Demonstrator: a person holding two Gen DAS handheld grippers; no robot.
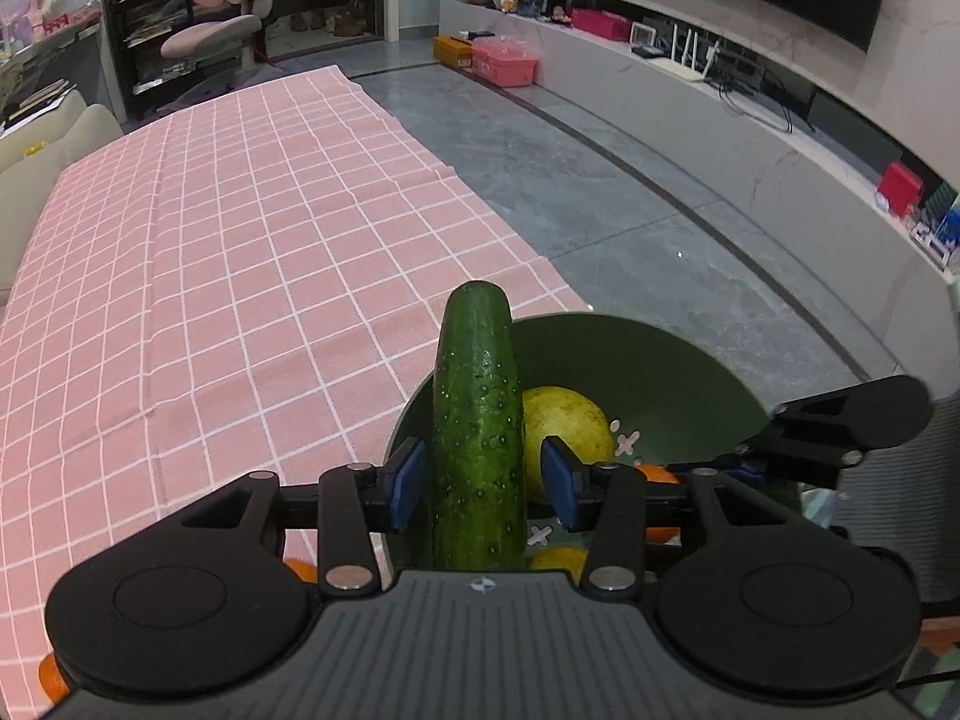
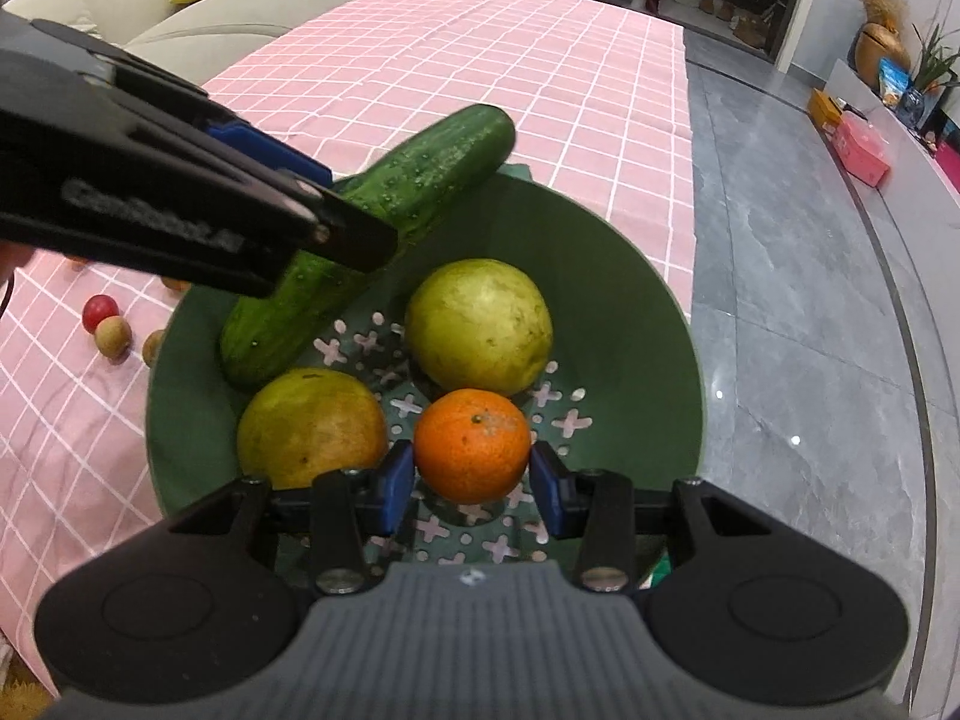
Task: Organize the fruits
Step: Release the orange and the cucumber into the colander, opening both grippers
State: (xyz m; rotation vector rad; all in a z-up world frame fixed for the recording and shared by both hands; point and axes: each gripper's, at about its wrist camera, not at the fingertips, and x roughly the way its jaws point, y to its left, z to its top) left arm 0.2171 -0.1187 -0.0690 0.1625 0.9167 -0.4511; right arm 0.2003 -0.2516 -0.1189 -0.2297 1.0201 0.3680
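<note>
A green perforated bowl (image 2: 630, 312) stands at the edge of a pink checked cloth (image 2: 480, 60). A cucumber (image 1: 477, 420) leans in it, lower end inside, upper end over the rim. My left gripper (image 1: 480, 483) straddles the cucumber with a gap at each blue pad, so it is open. In the right wrist view an orange (image 2: 473, 444) sits between the pads of my right gripper (image 2: 471, 480), which touch both its sides. Two yellow-green round fruits (image 2: 480, 324) (image 2: 312, 426) lie in the bowl. The left gripper (image 2: 336, 222) crosses that view over the cucumber (image 2: 384, 192).
Small red (image 2: 99, 311) and brown (image 2: 114, 336) fruits lie on the cloth left of the bowl. Another orange (image 1: 300, 570) shows under the left gripper. Right of the cloth's edge is grey floor (image 2: 810, 300); a sofa (image 2: 270, 6) stands behind.
</note>
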